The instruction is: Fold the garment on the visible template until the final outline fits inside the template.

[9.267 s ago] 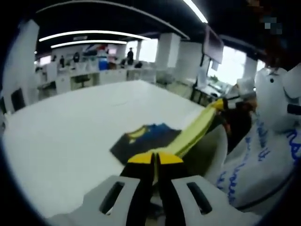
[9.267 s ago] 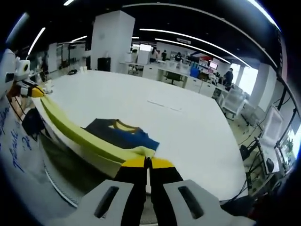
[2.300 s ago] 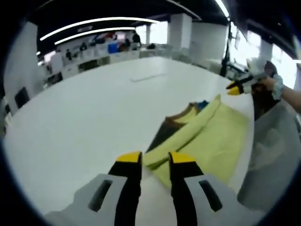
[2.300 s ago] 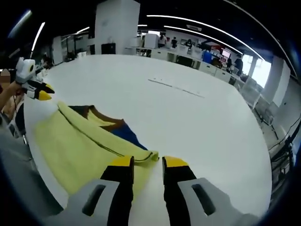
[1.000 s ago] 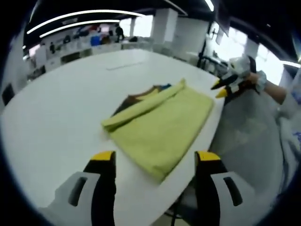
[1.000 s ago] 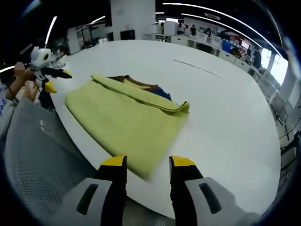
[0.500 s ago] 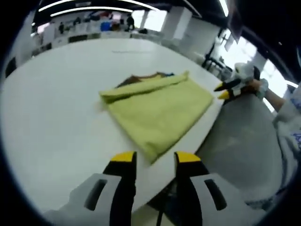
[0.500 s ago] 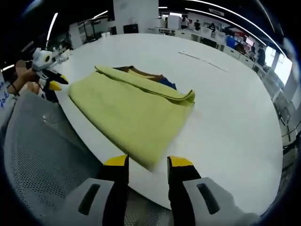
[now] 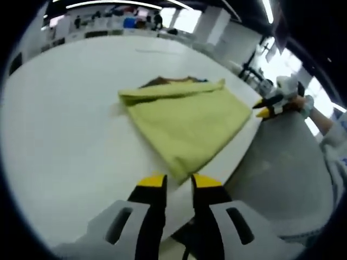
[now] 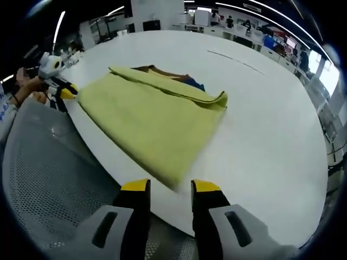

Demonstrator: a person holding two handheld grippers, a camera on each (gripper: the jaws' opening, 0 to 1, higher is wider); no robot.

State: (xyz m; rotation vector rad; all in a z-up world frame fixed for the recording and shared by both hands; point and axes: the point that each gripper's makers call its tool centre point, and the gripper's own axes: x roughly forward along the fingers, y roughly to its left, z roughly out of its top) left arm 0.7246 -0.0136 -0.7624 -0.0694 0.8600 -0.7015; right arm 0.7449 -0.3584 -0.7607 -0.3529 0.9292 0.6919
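Yellow garment flat on table; left gripper & right gripper narrowly parted, holding nothing.

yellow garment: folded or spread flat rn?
Mostly spread: the yellow garment lies flat on the table, only its far edge rolled over.

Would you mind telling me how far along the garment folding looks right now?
Done: the yellow garment lies spread on the white table, its far edge doubled over, covering most of a dark garment. In hand: both claws open, the left claw and right claw at near corners. Left: further folds; no template outline is discernible.
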